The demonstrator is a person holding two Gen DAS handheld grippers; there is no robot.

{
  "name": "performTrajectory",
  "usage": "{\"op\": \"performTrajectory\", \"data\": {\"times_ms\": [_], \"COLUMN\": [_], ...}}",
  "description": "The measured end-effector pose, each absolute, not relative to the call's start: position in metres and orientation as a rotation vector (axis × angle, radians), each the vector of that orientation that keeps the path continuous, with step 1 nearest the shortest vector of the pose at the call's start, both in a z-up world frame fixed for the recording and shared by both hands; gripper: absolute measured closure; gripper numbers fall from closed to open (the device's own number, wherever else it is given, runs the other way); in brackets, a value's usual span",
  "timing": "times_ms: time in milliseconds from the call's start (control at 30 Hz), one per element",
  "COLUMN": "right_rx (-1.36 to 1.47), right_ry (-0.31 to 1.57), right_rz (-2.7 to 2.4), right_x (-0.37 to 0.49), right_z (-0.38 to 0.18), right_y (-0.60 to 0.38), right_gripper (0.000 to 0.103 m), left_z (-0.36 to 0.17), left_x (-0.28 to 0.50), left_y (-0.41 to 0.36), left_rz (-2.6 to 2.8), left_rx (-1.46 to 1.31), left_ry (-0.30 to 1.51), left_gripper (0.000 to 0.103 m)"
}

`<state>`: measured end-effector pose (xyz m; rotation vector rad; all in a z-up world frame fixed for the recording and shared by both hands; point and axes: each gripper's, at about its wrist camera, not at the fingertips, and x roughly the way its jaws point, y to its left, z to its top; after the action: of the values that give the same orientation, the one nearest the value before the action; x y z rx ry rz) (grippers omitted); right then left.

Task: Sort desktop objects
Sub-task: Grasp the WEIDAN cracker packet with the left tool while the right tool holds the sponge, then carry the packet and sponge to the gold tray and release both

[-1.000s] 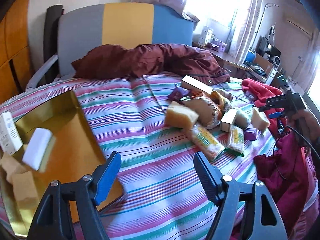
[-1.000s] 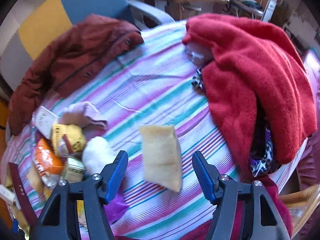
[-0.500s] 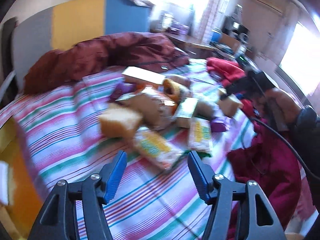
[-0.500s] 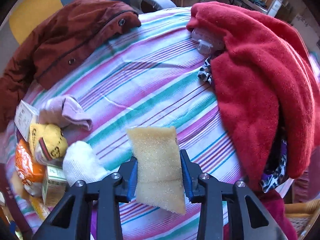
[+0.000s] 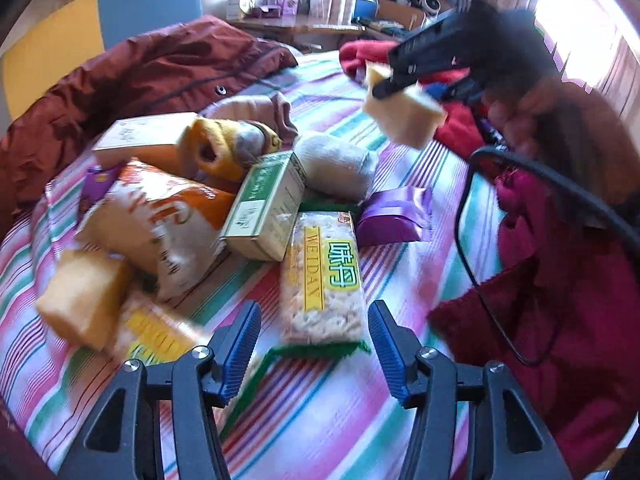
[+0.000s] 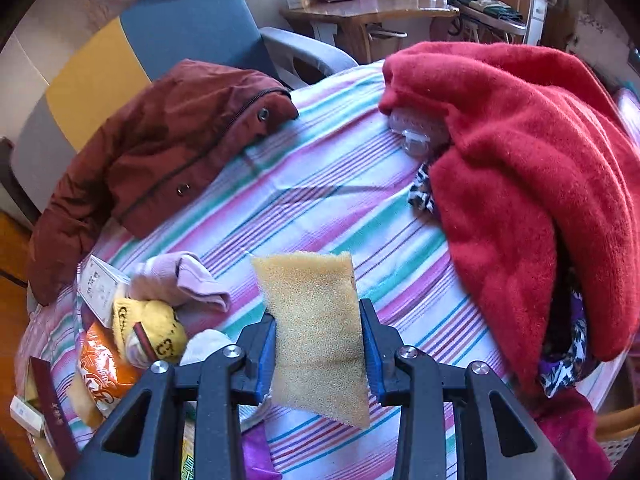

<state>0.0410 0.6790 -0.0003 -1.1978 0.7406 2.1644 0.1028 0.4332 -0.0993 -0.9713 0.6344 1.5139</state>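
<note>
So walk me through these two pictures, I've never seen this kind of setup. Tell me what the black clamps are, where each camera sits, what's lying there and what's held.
There is no robot: a person holds a two-finger clamp in each hand, with a camera on each looking along its fingers.

The left view shows the left gripper above a snack bar, which lies on a striped cloth. Its fingers have just been closing, but are not gripping the bar. A box, an orange bag and a purple packet lie nearby.

The right view shows the right gripper shut on a yellow sponge. A red blanket and a brown jacket lie beyond.
</note>
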Motion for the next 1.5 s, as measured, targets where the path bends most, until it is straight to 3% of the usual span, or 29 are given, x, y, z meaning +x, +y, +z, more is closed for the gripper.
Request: {"op": "performTrajectory", "data": {"times_ms": [333, 533, 1000, 1500], "right_rx": [-1.167, -1.174, -1.092, -1.088], "right_ry": [0.762, 0.753, 0.7, 0.521], "right_rz": [2.212, 2.23, 2.35, 2.482], "right_x": [0.031, 0.028, 0.021, 0.009], "right_z": [-0.001, -0.001, 0.015, 0.027], "right_y": [0.685, 0.684, 0.669, 0.632], "right_gripper": [0.066, 0.066, 0.066, 0.066], "left_z": [-0.121, -0.122, -0.089, -0.039], "left_x": [0.106, 0.11, 0.11, 0.075], "left_y": [0.467, 0.472, 0.399, 0.303], "left_rz": [1.498, 1.531, 1.617, 1.919], "left_rx": [-0.964, -0.92, -0.918, -0.893], "left_ry": [0.706, 0.707, 0.537, 0.374], "left_gripper": [0.048, 0.054, 0.054, 0.054]}}
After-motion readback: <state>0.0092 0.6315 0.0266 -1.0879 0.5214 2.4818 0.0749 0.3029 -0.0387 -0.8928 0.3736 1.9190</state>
